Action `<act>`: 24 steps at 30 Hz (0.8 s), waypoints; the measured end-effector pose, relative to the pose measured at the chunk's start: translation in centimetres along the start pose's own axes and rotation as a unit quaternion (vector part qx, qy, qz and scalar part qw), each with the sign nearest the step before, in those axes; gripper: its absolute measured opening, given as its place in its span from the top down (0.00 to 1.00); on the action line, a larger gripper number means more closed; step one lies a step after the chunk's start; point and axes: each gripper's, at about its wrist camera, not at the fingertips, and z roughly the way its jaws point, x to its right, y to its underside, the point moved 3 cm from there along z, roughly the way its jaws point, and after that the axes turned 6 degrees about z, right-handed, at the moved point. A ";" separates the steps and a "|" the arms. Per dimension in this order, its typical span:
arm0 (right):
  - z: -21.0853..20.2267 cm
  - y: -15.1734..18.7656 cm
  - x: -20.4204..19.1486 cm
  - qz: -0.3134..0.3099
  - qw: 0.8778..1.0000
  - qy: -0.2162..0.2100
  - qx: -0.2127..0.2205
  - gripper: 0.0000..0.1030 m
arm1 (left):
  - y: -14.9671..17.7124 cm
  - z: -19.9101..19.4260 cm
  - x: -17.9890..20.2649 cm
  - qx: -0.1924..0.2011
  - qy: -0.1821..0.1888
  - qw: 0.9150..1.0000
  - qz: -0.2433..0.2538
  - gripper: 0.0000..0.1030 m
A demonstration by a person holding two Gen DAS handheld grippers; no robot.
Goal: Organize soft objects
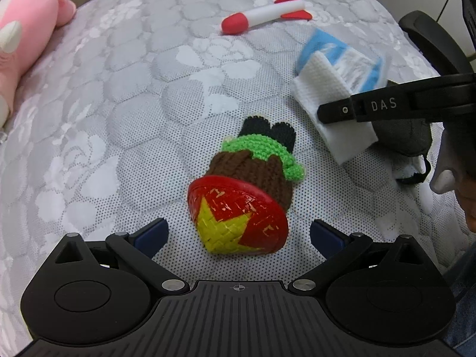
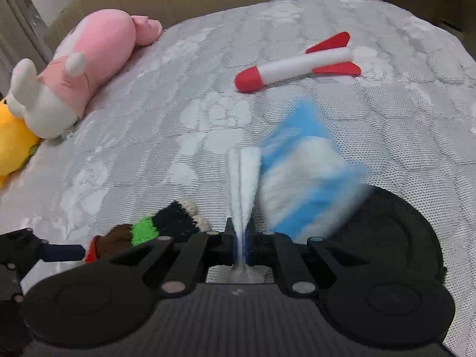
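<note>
Your right gripper [image 2: 240, 238] has its jaws clamped on the white cloth [image 2: 242, 184], its blue packet [image 2: 306, 175] blurred. Your left gripper [image 1: 238, 233] hovers, jaws apart, around the doll [image 1: 247, 190] on the bed [image 1: 134, 104].

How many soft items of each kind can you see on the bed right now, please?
Plush toys: 2, pink and yellow
Crocheted doll: 1
Foam rocket: 1
White cloth: 1
Blue-and-white packet: 1
Total: 6
</note>
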 end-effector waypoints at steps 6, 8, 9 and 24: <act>-1.2 0.3 -1.8 0.083 0.974 -0.206 -0.042 0.94 | 0.3 1.4 -1.3 -0.027 0.046 0.997 -0.051 0.00; -0.9 0.5 -2.2 0.085 0.969 -0.223 -0.059 0.94 | 0.7 2.7 -2.5 -0.053 0.077 0.990 -0.107 0.00; -0.9 0.5 -2.0 0.080 0.973 -0.207 -0.056 0.94 | 0.9 3.2 -3.1 -0.064 0.092 0.984 -0.139 0.00; -2.0 0.1 -0.6 0.016 0.999 -0.034 0.012 0.93 | 1.2 3.0 -6.1 -0.002 0.229 0.911 -0.344 0.00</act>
